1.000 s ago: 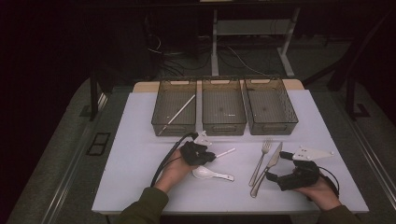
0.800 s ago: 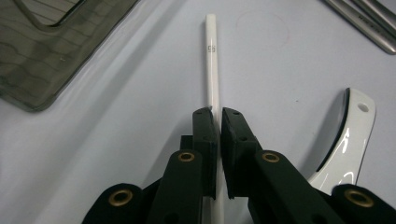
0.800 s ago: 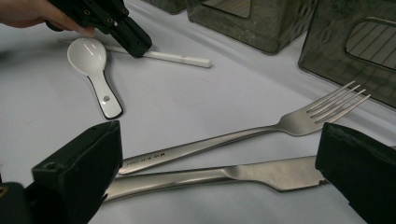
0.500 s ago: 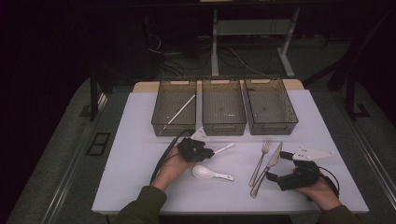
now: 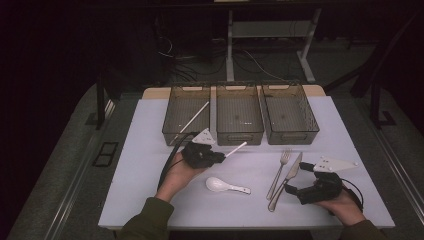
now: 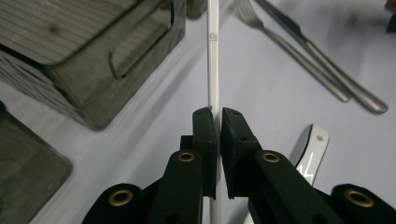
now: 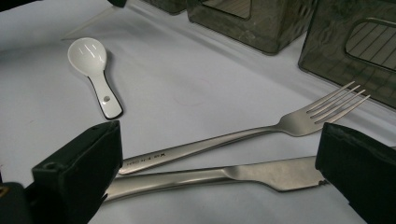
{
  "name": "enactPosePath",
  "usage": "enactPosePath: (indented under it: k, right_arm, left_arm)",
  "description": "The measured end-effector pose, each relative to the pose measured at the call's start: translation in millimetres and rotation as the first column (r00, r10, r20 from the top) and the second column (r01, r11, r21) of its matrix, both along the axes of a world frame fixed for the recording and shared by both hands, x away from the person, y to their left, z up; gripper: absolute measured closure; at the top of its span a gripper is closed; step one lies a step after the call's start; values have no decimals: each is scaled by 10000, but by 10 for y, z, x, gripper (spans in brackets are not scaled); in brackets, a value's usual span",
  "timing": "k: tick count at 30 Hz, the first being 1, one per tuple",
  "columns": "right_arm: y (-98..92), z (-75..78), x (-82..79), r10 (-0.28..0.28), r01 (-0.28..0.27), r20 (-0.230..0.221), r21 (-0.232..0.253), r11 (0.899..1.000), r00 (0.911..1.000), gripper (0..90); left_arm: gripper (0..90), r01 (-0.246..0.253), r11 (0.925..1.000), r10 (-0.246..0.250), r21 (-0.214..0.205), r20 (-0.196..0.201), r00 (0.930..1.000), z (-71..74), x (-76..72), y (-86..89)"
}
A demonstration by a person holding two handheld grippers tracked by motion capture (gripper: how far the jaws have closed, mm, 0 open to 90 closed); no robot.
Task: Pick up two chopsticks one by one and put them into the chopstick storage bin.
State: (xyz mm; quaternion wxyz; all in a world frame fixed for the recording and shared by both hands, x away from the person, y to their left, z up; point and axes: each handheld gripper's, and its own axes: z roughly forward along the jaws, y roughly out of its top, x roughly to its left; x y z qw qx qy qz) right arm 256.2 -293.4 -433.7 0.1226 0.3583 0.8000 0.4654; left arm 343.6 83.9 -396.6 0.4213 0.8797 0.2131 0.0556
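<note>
My left gripper [image 5: 219,156] is shut on a white chopstick [image 5: 236,148], held just above the table in front of the left bin [image 5: 176,131]. In the left gripper view the chopstick [image 6: 213,60] runs straight out from between the closed jaws of my left gripper [image 6: 218,114]. A second white chopstick [image 5: 194,117] leans inside the left bin. My right gripper [image 5: 298,178] rests open at the right, beside the knife [image 5: 289,175] and fork [image 5: 278,174]. In the right gripper view, my right gripper [image 7: 218,151] has its jaws standing wide on either side of the fork [image 7: 243,135] and knife [image 7: 224,177].
Three dark mesh bins stand in a row at the back; the middle bin [image 5: 239,134] and right bin [image 5: 292,135] look empty. A white ceramic spoon [image 5: 222,186] lies between my hands. The white mat [image 5: 145,165] ends close to the person's sleeves.
My left gripper has lifted the chopstick off the table and drifted slightly left, toward the bins. The right gripper has stayed put.
</note>
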Motion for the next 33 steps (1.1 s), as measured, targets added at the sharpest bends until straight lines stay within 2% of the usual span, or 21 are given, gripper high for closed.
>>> enactPosePath:
  k: [9,15,22,29,33]
  right_arm:
    - [1,0,0,4,-4,-14,-8,10000,10000,8]
    - [2,-1,2,-2,2,-28,-6,10000,10000,8]
    - [2,-1,-1,22,-22,-43,-19,10000,10000,8]
    - [5,-1,-1,-15,15,-81,-10,10000,10000,8]
    - [2,-3,4,-38,38,-42,-6,10000,10000,8]
  left_arm:
    - [841,-275,9952,325,-939,520,9981,273,-42,175]
    - [841,-524,9880,635,-1450,733,9953,425,-57,347]
    - [841,-781,9760,989,-2031,944,9906,572,-81,520]
    - [841,-1007,9692,1281,-2247,1107,9856,656,-73,646]
    - [841,-1070,9687,1370,-2242,1227,9829,715,-37,682]
